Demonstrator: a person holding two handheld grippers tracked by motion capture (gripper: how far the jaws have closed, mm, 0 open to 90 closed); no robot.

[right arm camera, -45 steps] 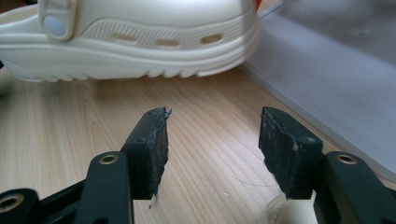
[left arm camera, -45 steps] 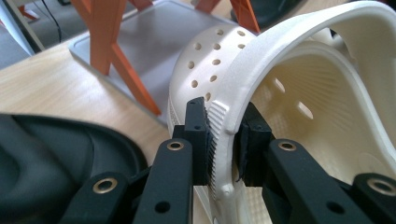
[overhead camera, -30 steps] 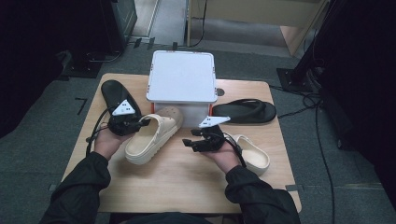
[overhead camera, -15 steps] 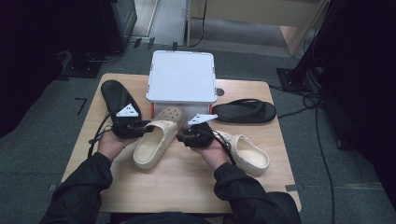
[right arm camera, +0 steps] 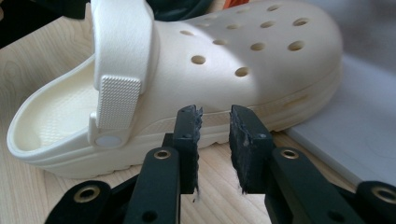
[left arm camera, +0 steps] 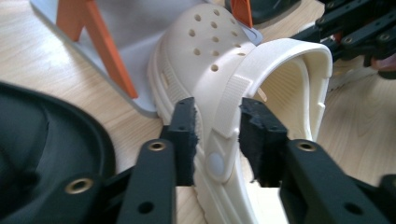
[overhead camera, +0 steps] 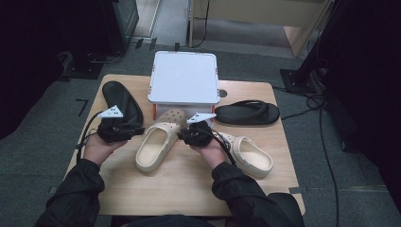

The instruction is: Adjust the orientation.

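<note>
A cream clog (overhead camera: 155,144) is seen lying near the middle of the wooden table (overhead camera: 189,189), its perforated toe tucked against the front edge of the white box (overhead camera: 183,78) and partly under it between the orange legs (left arm camera: 105,44). The left gripper (overhead camera: 128,131) is held at the clog's left side; in the left gripper view its jaws are parted narrowly, with the strap's (left arm camera: 229,105) pivot end seen between the pads, though contact cannot be confirmed. The right gripper (overhead camera: 185,136) is placed at the clog's right side, its jaws also narrowly parted and nothing held; the sole edge is seen just beyond the tips in the right gripper view. A second cream clog (overhead camera: 249,155) is found to the right, just beside the right hand (overhead camera: 208,149). A black sole (overhead camera: 122,99) is set at the far left, close to the left gripper, and a black flip-flop (overhead camera: 247,112) lies at the right of the box. Open tabletop is left toward the near edge, in front of both clogs.
</note>
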